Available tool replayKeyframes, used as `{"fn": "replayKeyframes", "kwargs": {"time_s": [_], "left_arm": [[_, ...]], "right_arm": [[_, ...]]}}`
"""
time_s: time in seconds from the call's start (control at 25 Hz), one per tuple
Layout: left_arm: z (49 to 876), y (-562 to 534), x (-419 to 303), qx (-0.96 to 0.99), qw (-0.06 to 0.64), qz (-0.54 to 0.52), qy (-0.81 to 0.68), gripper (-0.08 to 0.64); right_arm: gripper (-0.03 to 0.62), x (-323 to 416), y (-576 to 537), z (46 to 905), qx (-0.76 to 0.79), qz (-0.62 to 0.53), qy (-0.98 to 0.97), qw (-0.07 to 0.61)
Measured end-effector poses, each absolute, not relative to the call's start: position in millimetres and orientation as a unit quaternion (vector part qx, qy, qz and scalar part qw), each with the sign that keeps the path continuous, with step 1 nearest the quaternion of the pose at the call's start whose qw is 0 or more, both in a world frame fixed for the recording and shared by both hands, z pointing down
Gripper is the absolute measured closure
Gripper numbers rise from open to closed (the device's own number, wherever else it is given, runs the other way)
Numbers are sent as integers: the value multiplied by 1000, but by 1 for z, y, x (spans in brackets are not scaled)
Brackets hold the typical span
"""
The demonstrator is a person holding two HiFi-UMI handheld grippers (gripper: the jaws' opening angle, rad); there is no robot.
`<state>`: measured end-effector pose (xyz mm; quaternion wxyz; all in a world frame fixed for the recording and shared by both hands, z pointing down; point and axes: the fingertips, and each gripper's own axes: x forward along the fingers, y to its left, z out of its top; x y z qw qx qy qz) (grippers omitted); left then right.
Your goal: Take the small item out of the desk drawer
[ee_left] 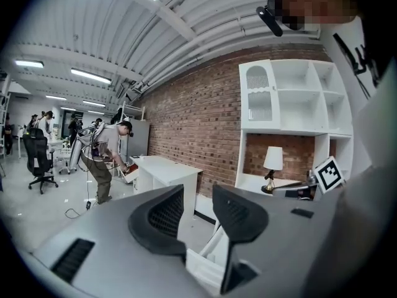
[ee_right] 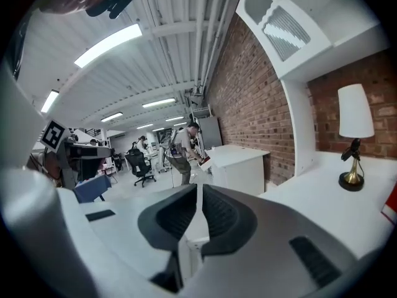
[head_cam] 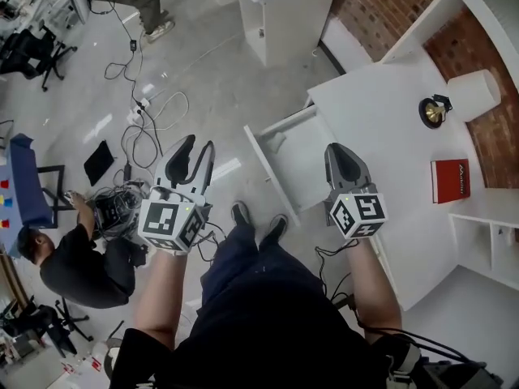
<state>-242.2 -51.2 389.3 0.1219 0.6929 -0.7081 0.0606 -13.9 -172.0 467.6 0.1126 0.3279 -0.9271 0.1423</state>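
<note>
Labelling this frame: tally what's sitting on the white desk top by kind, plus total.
Lamp: 1
Red book: 1
Total: 2

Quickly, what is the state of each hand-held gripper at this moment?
Left hand-held gripper: open, nothing between the jaws.
Right hand-held gripper: jaws just opening, a narrow gap, empty.
</note>
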Motion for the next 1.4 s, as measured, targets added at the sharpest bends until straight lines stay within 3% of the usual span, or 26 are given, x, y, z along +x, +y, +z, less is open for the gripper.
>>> {"fn": "replayKeyframes", "kwargs": {"time_s": [0.36,0.8,1.08,1.4], "left_arm": [[464,-107,-280,699,186,78,-686,417],[523,-143,-326,701,238,93,-666,417],[551,-142,-345,695,269,108,-658,417],[572,-156,-362,691,282,118,-655,417]], "right_arm": [[552,-55,-208,545,318,199,-911,173],[491,-89,-227,667,253,261,-887,283],[447,-107,-229,734,256,359,-843,307],[440,-126,-233,799,252,442,-796,327]]}}
